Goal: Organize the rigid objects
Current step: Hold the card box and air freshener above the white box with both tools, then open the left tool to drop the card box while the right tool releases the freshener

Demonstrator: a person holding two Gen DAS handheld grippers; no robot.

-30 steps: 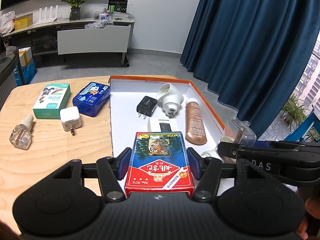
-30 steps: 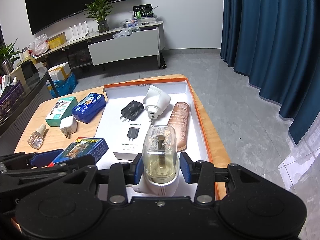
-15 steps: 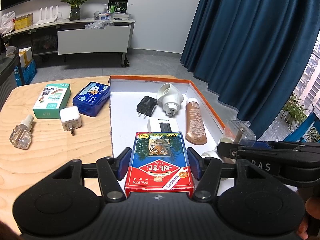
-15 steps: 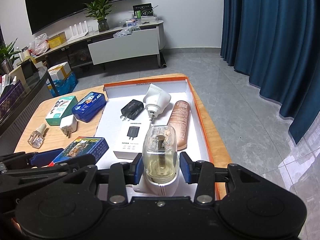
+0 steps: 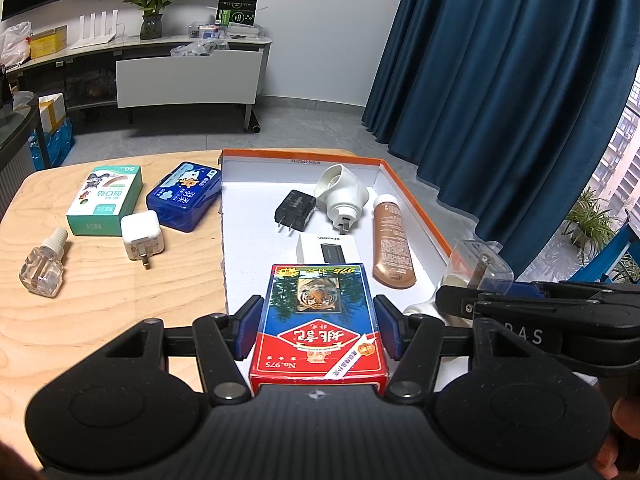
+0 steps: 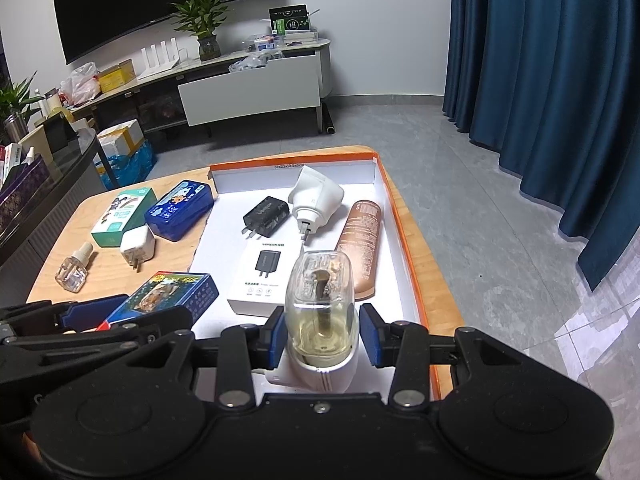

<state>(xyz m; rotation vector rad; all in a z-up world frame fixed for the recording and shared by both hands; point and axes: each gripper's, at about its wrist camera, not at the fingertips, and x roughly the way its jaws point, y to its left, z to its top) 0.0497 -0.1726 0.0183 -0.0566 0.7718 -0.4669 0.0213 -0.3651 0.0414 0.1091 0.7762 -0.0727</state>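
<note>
Red-and-blue card box [image 5: 318, 320]: you are gripping it by long sides in left gripper [image 5: 318, 330], jaws pressing both flanks, hovering over near-left corner of orange-rimmed tray [image 5: 412, 204]. Clear liquid refill in white holder [image 6: 320, 312]: you are pinching it in right gripper [image 6: 322, 338], jaws narrow, over tray's near edge. Advice: you are aiming for bare tray floor at near edge; be lowering each item level, clear of white charger box [image 6: 266, 276] and brown tube [image 6: 360, 252], before releasing. White plug [image 5: 142, 236] remaining on table outside tray.
</note>
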